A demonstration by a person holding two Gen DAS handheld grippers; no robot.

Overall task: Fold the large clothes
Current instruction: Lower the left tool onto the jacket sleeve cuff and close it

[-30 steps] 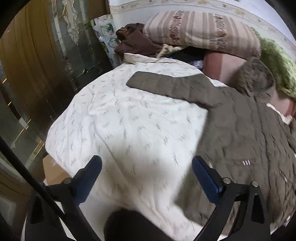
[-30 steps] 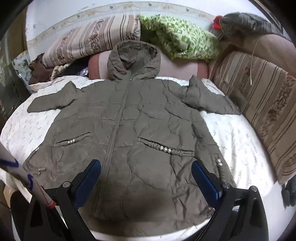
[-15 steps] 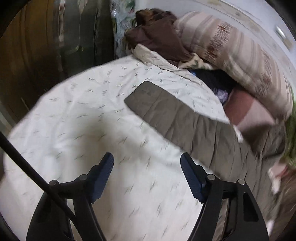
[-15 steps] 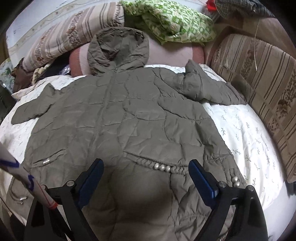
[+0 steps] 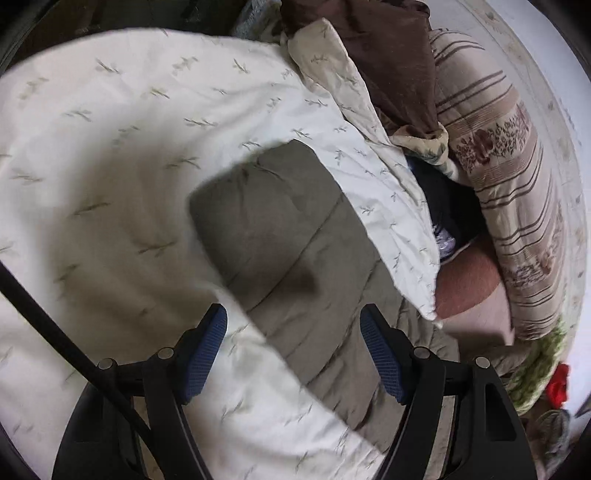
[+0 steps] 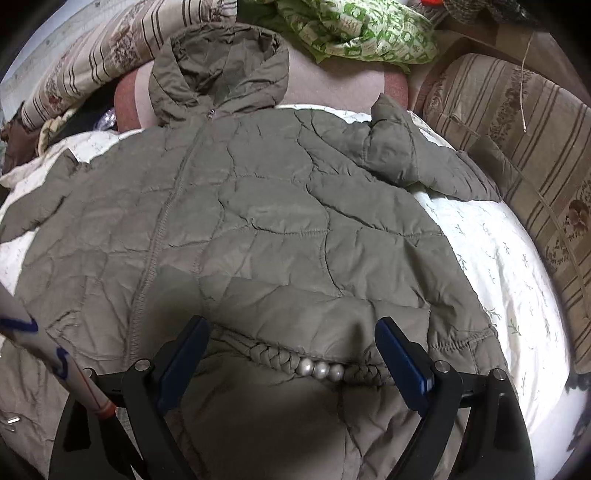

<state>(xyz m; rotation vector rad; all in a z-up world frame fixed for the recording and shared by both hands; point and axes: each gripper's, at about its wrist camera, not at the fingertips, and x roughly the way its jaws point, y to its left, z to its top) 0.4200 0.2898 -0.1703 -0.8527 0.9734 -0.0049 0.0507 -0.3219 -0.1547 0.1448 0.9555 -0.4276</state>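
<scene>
An olive quilted hooded jacket (image 6: 266,221) lies spread flat, front up, on a white patterned bedspread (image 6: 509,280). Its hood (image 6: 218,66) rests against the pillows. One sleeve (image 6: 417,162) lies bent at the right; the other sleeve (image 5: 288,236) stretches out flat in the left wrist view. My left gripper (image 5: 293,350) is open, low over that sleeve near its cuff end, with the sleeve between the blue fingers. My right gripper (image 6: 291,362) is open just above the jacket's lower front, over a braided pocket trim with pearl beads (image 6: 321,369).
Striped pillows (image 5: 517,177) and a brown cloth (image 5: 391,55) lie at the head of the bed. A green patterned cloth (image 6: 354,29) lies behind the hood. A striped cushion (image 6: 535,155) borders the bed's right side.
My left gripper has swung towards the outstretched sleeve and come down close over it. My right gripper has moved forward and lower over the jacket body. Both stay open.
</scene>
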